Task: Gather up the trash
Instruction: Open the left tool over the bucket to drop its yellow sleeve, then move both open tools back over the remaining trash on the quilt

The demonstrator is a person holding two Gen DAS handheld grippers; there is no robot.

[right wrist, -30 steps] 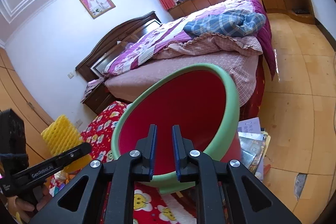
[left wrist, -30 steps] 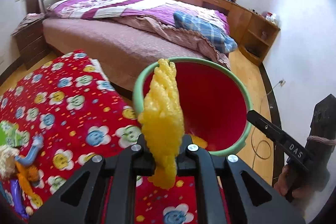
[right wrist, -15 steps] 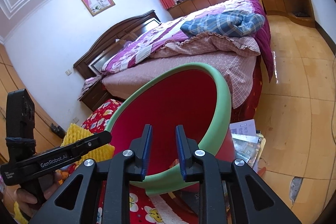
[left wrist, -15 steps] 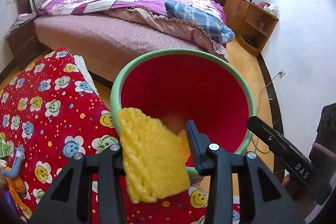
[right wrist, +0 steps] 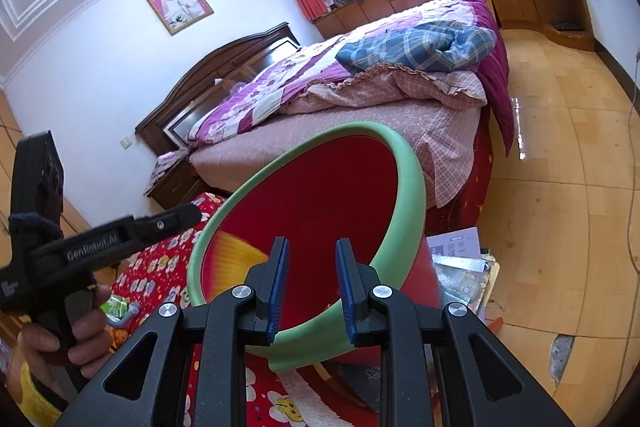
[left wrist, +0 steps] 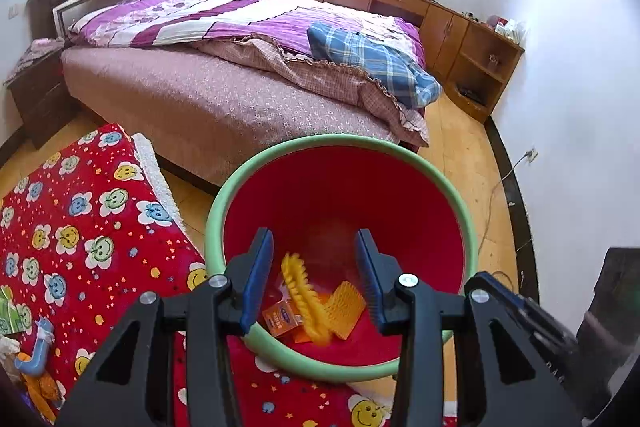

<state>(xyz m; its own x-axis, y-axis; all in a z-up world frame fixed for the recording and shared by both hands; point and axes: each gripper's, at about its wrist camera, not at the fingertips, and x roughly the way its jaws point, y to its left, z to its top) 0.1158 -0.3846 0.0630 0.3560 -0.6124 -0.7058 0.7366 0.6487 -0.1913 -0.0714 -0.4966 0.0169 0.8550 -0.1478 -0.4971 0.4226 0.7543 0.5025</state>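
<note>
Both tools spread wide over the bin, nothing pinched!

Left tool [left wrist: 314,277], low centre of frame, gapes above the red bin [left wrist: 340,155]; the yellow foam piece [left wrist: 306,301] sits inside among orange scraps. Right tool [right wrist: 310,285] straddles the bin's green rim, fingers apart. Red flowered mat [left wrist: 80,227] at lower left, bed [left wrist: 224,67] above.

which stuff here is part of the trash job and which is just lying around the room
Part of the job:
- red bin with green rim
- yellow foam netting in the bin
- orange wrapper in the bin
- left tongs, open over the bin
- right tongs, open at the bin rim

Just lying about:
- red smiley-flower mat
- blue plaid blanket on the bed
- toys on the mat
- papers on the floor
</note>
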